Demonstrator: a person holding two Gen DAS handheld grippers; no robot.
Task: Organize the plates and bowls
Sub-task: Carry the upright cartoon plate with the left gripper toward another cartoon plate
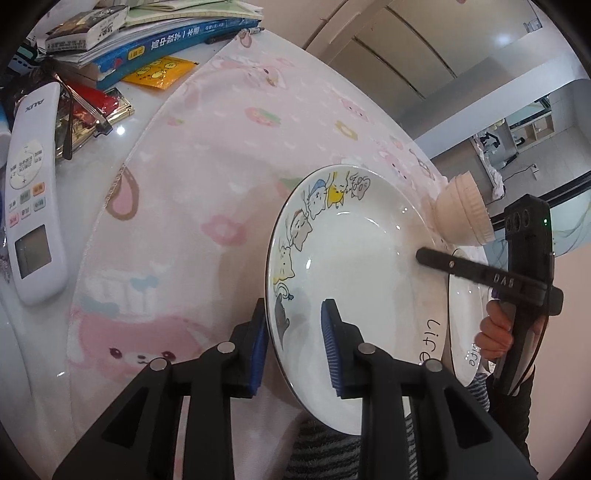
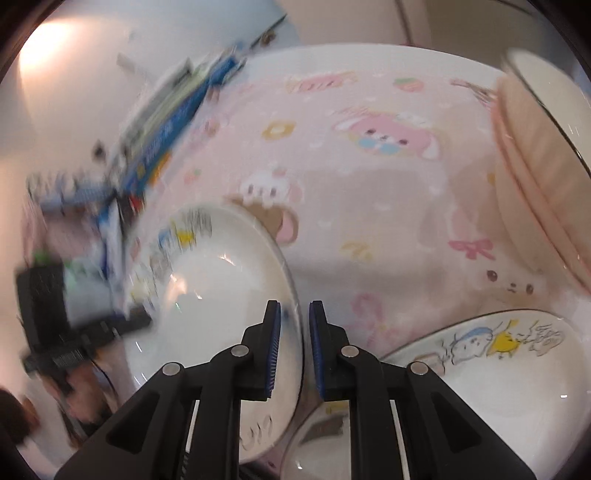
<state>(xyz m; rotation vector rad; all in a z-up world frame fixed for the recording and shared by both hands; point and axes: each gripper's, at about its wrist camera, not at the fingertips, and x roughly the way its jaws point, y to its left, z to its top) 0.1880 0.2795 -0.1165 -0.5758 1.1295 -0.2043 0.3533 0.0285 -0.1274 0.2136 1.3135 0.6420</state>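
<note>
A white plate with cartoon figures (image 1: 354,266) is held tilted over the pink cloth, and both grippers have it by the rim. My left gripper (image 1: 295,343) is shut on its near-left rim, one blue pad under the rim and one inside. The right gripper's finger (image 1: 454,266) reaches onto the opposite rim, with a hand (image 1: 495,328) behind it. In the right wrist view my right gripper (image 2: 294,343) is shut on the same plate (image 2: 214,295). A second cartoon plate (image 2: 509,376) (image 1: 463,325) lies beside it. A cream ribbed bowl (image 1: 461,214) (image 2: 535,166) stands upside down behind.
A pink patterned cloth (image 1: 221,147) covers the table. To its left lie a white remote control (image 1: 31,192), glasses (image 1: 81,118) and a stack of books (image 1: 155,33). A person's striped clothing (image 1: 317,450) shows at the near table edge.
</note>
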